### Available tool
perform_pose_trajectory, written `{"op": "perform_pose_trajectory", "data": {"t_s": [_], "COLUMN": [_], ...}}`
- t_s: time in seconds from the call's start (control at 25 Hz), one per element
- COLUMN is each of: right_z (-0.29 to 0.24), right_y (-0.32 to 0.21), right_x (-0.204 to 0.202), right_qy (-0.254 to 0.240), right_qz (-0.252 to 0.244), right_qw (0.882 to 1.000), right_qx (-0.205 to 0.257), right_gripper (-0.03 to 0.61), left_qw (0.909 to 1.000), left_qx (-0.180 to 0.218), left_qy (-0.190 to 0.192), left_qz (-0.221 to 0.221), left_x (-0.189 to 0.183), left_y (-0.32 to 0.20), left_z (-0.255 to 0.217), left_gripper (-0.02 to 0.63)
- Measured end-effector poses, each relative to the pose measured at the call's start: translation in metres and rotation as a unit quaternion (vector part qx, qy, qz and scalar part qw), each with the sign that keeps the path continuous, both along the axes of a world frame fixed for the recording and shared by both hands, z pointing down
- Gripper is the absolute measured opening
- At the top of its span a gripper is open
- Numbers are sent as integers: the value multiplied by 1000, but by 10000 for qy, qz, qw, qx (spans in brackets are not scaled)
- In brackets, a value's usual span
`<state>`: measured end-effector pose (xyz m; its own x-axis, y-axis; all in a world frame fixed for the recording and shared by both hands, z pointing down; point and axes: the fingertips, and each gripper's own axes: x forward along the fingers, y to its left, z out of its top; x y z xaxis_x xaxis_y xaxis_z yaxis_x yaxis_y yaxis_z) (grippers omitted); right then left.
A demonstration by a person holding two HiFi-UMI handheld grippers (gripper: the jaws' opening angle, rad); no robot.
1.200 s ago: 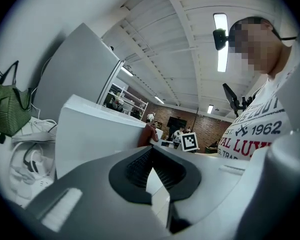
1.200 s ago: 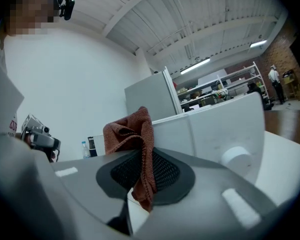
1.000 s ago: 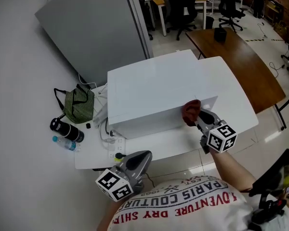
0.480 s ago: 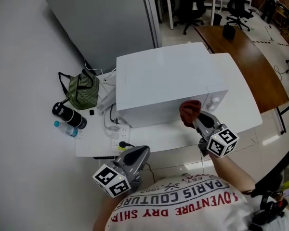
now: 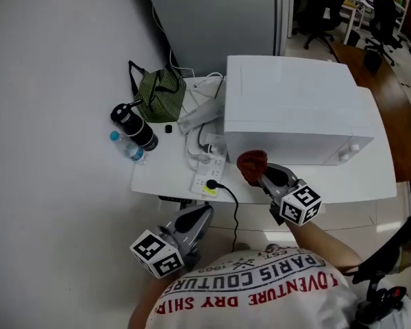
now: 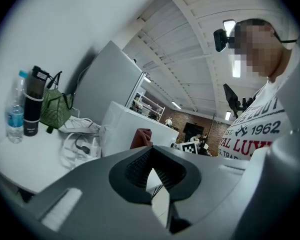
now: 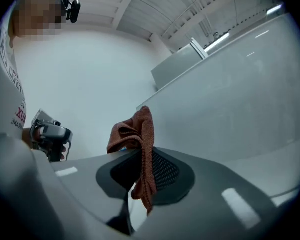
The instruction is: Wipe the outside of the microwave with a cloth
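- Grippers: right gripper (image 5: 263, 177) was clamped on the red-brown cloth (image 5: 251, 164); left gripper (image 5: 196, 222) was closed on nothing, idle at 7 o'clock.
- Cloth met the microwave (image 5: 294, 108) front, at its 7 o'clock corner.
- Judged: wiping was under way, and no face was provably finished.

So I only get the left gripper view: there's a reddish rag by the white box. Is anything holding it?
Observer: Yes. The right tongs are shut on the cloth; a tuft stands above them and an end hangs below.
Operator: Which part of the box is it at?
Observer: The head view puts it low at the left end of the microwave's front face. I cannot confirm contact.
Operator: And where are my own tongs?
Observer: The left tongs hang short of the table's near edge, close to the person's shirt.
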<state>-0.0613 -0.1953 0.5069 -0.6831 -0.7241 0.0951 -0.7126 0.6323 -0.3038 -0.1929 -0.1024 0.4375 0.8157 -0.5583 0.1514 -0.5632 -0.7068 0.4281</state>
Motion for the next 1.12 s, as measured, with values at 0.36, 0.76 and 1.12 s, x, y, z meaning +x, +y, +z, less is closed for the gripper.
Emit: {"op": "perform_pose_trajectory", "data": {"t_s": [0.36,0.76,1.12], "right_z": [44,52,49], "right_y": [-39,-49,-28], "right_x": [-57,-11,108], "right_qy": [441,526,651], "right_qz": [-210,231,858], "right_qw": [9985,9978,9937], "right_qx": [-233,-337,-326], "right_gripper": [43,43,43], "left_qw": [9979,9989,9990], "left_qx": [-109,-97,-31], "left_qy": [-76,-118,-72], "left_qz": [-634,-439,436], "left_x": [-62,-34,72], "left_y": [8,0,-15], "left_z": [8,5,1], "left_gripper": [6,6,5]}}
